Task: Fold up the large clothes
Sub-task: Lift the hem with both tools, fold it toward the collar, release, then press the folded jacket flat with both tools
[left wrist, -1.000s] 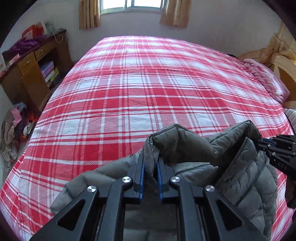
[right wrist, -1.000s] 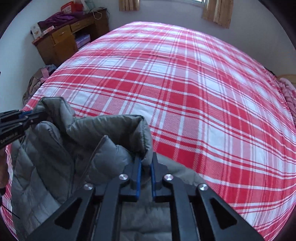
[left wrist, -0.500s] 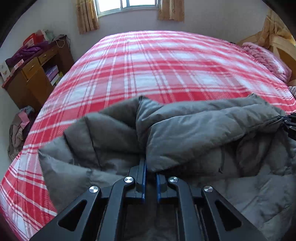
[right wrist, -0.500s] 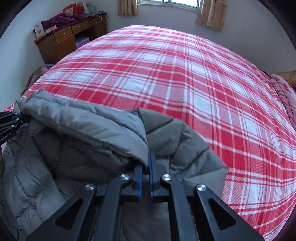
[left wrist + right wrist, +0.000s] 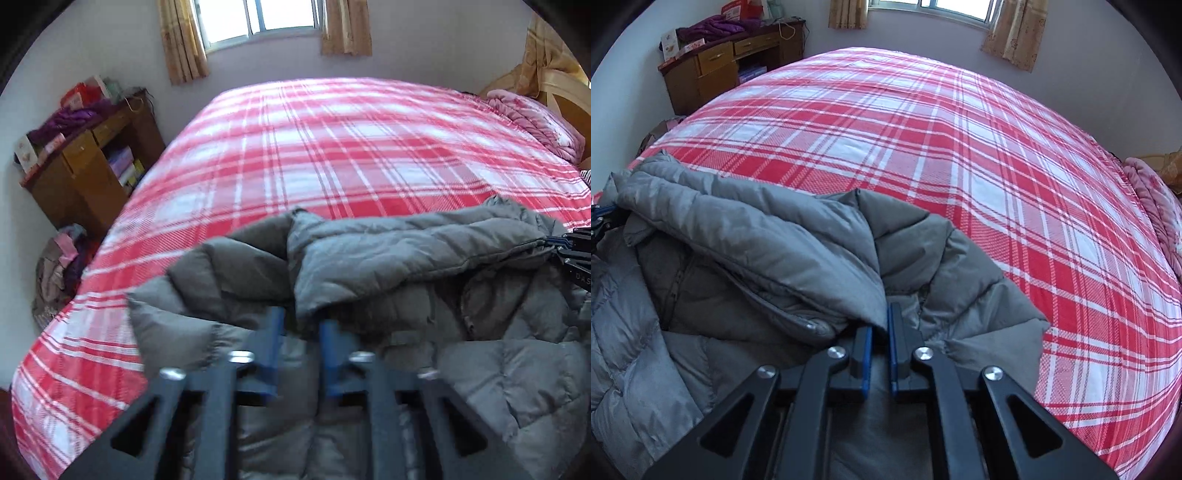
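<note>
On bed (image 5: 923, 155), grey jacket (image 5: 757, 251).

Left gripper (image 5: 300, 334): black linkage arms with silver pivot pins, blue pads; pitched steeply downward; blurred in its own view; jaws have just been opening and now stand apart, grey quilted fabric lying slack in the gap; pads not pressing.

Right gripper (image 5: 880, 334): same build, sharply seen; likewise pitched steeply downward; jaws drawn near together, pinching a fold of the grey fabric between the blue pads; its tip shows at the right edge of the left wrist view (image 5: 570, 245), closed on the fabric's edge.
</note>
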`<state>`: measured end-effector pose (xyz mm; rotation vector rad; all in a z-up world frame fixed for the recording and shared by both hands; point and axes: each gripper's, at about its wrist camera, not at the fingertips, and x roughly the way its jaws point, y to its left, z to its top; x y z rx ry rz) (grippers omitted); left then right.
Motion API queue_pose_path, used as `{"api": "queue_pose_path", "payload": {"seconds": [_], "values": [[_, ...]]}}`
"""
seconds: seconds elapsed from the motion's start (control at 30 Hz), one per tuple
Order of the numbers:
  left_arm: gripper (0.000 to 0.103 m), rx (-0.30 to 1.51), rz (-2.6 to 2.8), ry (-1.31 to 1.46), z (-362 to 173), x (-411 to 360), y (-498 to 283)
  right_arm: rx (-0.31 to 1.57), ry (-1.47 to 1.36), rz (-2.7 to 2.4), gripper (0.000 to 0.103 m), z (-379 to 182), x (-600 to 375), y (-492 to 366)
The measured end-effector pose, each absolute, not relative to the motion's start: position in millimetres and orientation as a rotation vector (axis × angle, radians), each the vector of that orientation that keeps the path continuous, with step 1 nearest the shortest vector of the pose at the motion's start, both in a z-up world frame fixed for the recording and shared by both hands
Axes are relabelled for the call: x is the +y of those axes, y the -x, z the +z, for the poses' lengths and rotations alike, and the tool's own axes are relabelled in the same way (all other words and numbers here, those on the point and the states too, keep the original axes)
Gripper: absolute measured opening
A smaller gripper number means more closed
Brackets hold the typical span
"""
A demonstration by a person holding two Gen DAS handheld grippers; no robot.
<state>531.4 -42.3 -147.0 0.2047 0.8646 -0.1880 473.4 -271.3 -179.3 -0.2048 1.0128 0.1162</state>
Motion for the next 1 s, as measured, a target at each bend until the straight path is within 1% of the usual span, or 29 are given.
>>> {"api": "queue_pose_path", "payload": {"seconds": [0.03,0.07,0.1,0.17,0.3,0.4,0.5,0.57,0.67,0.77,0.9,1.0], "values": [[0.077,0.844,-0.173,-0.203,-141,-39,-528,1.011,0.197,0.122,0.014,-178,-272,-473],[0.089,0.823,-0.16,-0.202,-136,-36,-526,1.008,0.194,0.119,0.022,-175,-274,-471],[0.089,0.795,-0.156,-0.197,-129,-32,-522,1.004,0.194,0.119,0.034,-173,-274,-469],[0.089,0.779,-0.163,-0.184,-119,-27,-519,0.991,0.197,0.126,0.046,-167,-277,-462],[0.089,0.725,-0.162,-0.128,-94,-26,-531,0.944,0.208,0.121,0.047,-147,-286,-445],[0.089,0.7,-0.17,-0.084,-80,-40,-551,0.892,0.122,0.127,0.047,-122,-291,-443],[0.089,0.731,-0.174,-0.053,-85,-58,-577,0.842,-0.004,0.142,0.049,-100,-288,-456],[0.089,0.754,-0.127,-0.074,-101,-69,-593,0.842,-0.068,0.165,0.049,-97,-279,-474],[0.089,0.815,-0.11,-0.06,-129,-74,-601,0.848,-0.131,0.17,0.049,-107,-262,-499],[0.089,0.855,-0.103,-0.079,-156,-75,-597,0.87,-0.106,0.186,0.049,-133,-239,-512],[0.089,0.912,-0.097,-0.047,-184,-64,-592,0.903,-0.062,0.198,0.049,-167,-225,-507],[0.09,0.905,-0.1,-0.041,-190,-64,-590,0.909,-0.025,0.205,0.047,-187,-225,-498]]}}
